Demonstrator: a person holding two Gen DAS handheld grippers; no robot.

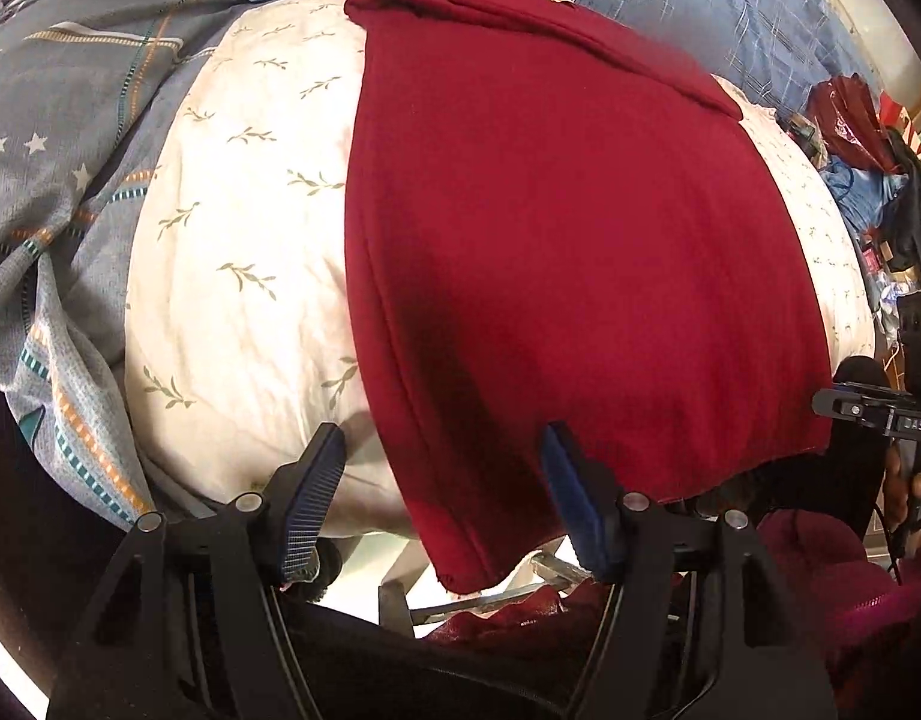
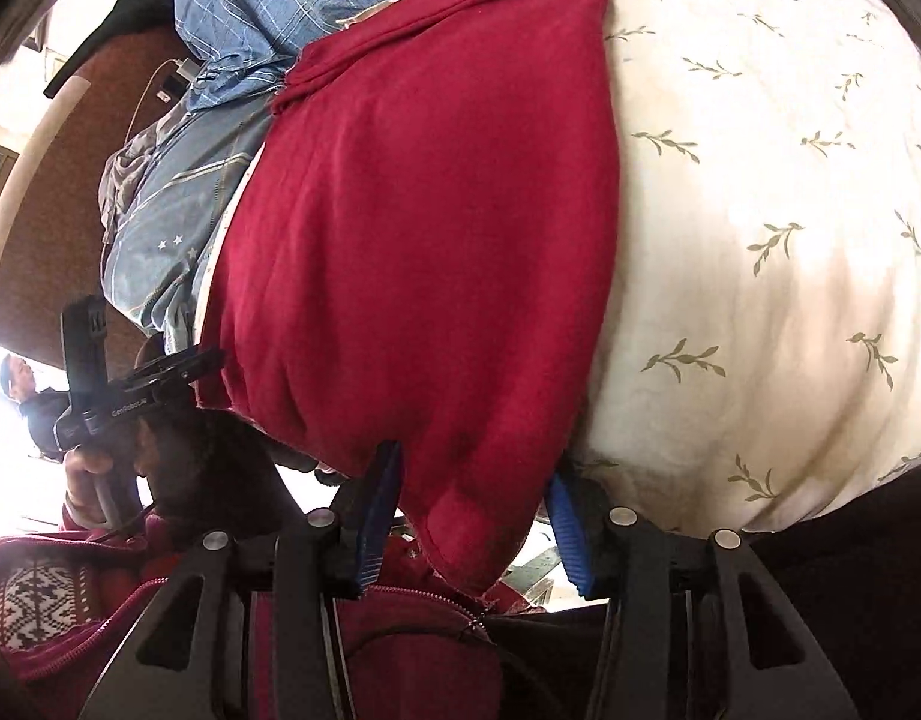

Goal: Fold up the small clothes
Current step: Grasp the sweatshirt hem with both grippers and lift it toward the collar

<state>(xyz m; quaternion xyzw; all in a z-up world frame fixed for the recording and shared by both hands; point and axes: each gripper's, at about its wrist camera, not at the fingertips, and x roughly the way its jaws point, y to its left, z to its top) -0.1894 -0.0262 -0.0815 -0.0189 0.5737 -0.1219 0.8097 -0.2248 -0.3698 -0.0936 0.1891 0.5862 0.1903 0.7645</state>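
I have the red garment (image 1: 568, 252) spread flat on the white quilt (image 1: 238, 228), near hem overhanging, so both grippers can take corners: left gripper (image 1: 442, 498) gapes wide, gripping nothing; right gripper (image 2: 472, 516) straddles its corner, pads apparently not yet pinching

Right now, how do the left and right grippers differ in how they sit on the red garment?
The left gripper stands wide open, straddling the red garment at its left near corner, one finger over the cream leaf-print bedding. The right gripper stands narrower, with the garment's other near corner hanging between its fingers. Both point down at the near hem.
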